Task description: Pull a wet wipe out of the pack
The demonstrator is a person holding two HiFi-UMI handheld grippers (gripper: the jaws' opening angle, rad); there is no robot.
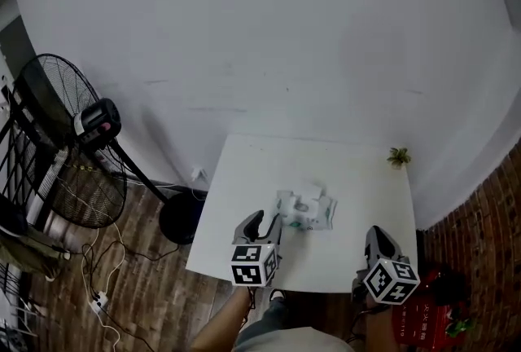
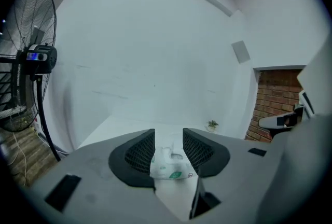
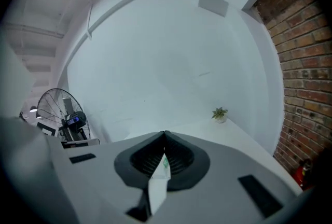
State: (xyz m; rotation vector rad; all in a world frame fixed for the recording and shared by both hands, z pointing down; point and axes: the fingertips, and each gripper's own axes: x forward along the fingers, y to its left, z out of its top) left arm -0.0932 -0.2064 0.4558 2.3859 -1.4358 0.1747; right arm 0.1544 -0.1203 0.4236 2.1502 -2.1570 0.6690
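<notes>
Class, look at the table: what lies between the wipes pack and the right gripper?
Nothing: in the head view, only bare white table separates the wipes pack from the right gripper.

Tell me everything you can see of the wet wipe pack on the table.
The wet wipe pack is a soft white packet with green print, seemingly crinkled plastic film. It lies flat on the white table, near the front middle. Something white rises from its top; flap or wipe, I cannot tell. The left gripper holds open jaws at its near end; contact is unclear.
</notes>
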